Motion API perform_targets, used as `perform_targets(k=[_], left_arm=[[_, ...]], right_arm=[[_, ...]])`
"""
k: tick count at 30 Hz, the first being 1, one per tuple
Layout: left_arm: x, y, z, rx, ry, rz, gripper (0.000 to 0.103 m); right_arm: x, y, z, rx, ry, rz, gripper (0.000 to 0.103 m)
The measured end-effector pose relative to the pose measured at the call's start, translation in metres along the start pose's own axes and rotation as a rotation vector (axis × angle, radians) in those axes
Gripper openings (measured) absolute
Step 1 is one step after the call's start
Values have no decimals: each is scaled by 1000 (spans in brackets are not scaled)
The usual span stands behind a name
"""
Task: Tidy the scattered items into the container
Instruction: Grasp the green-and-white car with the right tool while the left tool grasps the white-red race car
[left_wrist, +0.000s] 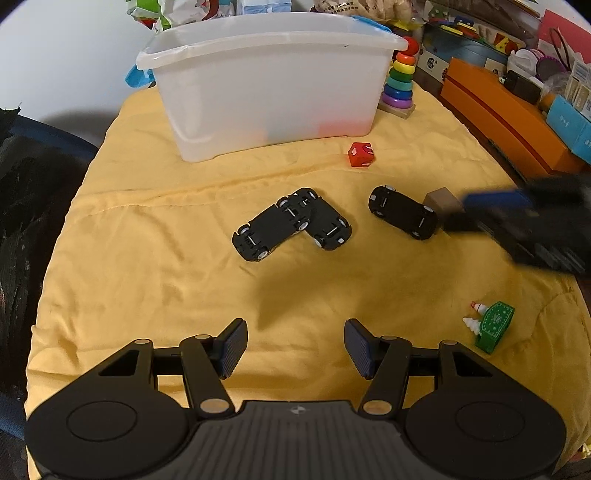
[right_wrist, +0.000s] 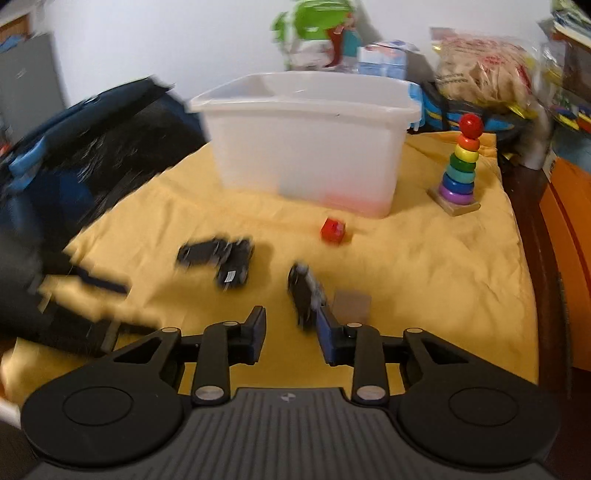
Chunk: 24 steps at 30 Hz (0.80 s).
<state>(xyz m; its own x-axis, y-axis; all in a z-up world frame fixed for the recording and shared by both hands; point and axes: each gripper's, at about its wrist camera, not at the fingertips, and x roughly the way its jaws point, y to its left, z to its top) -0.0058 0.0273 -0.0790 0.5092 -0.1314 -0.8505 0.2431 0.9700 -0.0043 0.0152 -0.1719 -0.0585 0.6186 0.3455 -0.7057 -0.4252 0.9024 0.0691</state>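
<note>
The white translucent bin (left_wrist: 266, 85) (right_wrist: 306, 147) stands at the far side of the yellow cloth. Two black toy cars (left_wrist: 291, 221) (right_wrist: 218, 258) lie upside down, touching, in the middle. A third overturned car (left_wrist: 402, 216) (right_wrist: 304, 291) lies to their right beside a brown block (left_wrist: 441, 201) (right_wrist: 352, 302). A red cube (left_wrist: 361, 155) (right_wrist: 333, 230) sits near the bin. My left gripper (left_wrist: 295, 343) hovers open and empty, short of the car pair. My right gripper (right_wrist: 291, 332) (left_wrist: 456, 211) is blurred, with a clear gap between its jaws. Its right finger sits between the third car and the block, gripping nothing.
A green toy with small white trees (left_wrist: 491, 325) lies near the cloth's right edge. A rainbow ring stacker (left_wrist: 400, 81) (right_wrist: 461, 166) stands right of the bin. An orange box (left_wrist: 509, 122), bags and clutter crowd the back and right. A dark bag (right_wrist: 92, 155) sits to the left.
</note>
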Motion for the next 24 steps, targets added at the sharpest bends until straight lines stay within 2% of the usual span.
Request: perform_targets(k=[6, 9, 11, 14, 15, 18, 21, 22, 23, 24], left_arm=[[-5, 8, -5, 9, -10, 18, 62], [-6, 16, -6, -15, -8, 35, 62], [-6, 22, -6, -32, -8, 37, 62], [-4, 29, -6, -62, -2, 33, 62], [-2, 31, -5, -71, 0, 32, 62], [-2, 33, -1, -70, -11, 31, 62], [-2, 32, 5, -37, -31, 20, 62], [-2, 31, 7, -12, -43, 17, 62], [-3, 29, 8, 15, -56, 20, 62], [-4, 26, 9, 57, -73, 31, 62]], right_arm=[[42, 14, 17, -86, 8, -47, 31], [52, 11, 16, -60, 59, -106, 33], [47, 12, 11, -55, 80, -44, 32], [26, 32, 0, -192, 58, 83, 31], [21, 35, -2, -200, 60, 104, 30], [12, 28, -3, -115, 23, 66, 33], [24, 17, 1, -35, 51, 31, 35], [29, 16, 1, -15, 60, 34, 37], [34, 14, 0, -1, 69, 44, 44], [38, 14, -1, 11, 80, 47, 46]])
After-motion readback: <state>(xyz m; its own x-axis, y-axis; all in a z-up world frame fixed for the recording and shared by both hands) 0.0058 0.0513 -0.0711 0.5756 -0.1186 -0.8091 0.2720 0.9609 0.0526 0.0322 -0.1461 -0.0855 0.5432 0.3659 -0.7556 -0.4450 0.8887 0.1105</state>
